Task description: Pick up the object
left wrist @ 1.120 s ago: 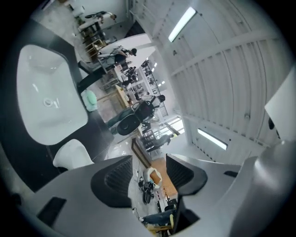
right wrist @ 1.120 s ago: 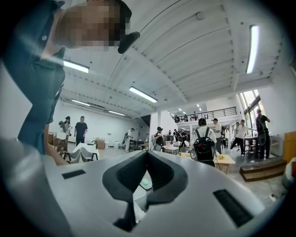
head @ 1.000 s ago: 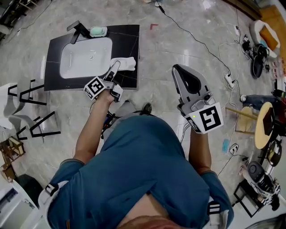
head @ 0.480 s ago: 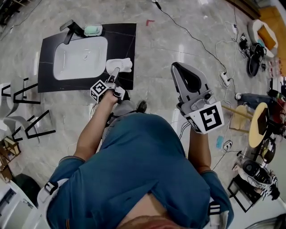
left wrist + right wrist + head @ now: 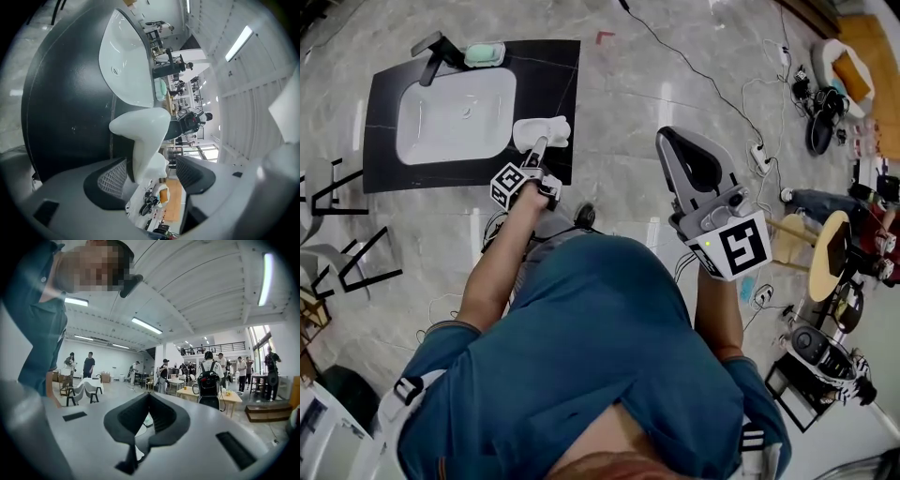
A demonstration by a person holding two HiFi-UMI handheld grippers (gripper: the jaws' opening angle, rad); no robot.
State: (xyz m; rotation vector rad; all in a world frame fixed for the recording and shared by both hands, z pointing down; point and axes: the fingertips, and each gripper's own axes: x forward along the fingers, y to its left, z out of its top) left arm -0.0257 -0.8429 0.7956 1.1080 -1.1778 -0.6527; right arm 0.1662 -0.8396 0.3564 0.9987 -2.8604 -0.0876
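The white, glossy, curved-necked object (image 5: 540, 130) (image 5: 140, 125) lies on the black stone slab (image 5: 555, 75) (image 5: 61, 103), just beside the white rectangular basin (image 5: 455, 117) (image 5: 124, 61) on the side nearer the person. The left gripper (image 5: 540, 150) (image 5: 150, 176) reaches onto the slab beside the basin with its jaws spread wide, having just been opening. The object's narrow end sits between them, close against one ribbed pad (image 5: 112, 179) and clear of the other, so nothing is clamped. The right gripper (image 5: 673, 148) (image 5: 149, 401) is held well apart from the basin, off the slab over the marble floor (image 5: 628, 103) – its jaws are pressed together and empty
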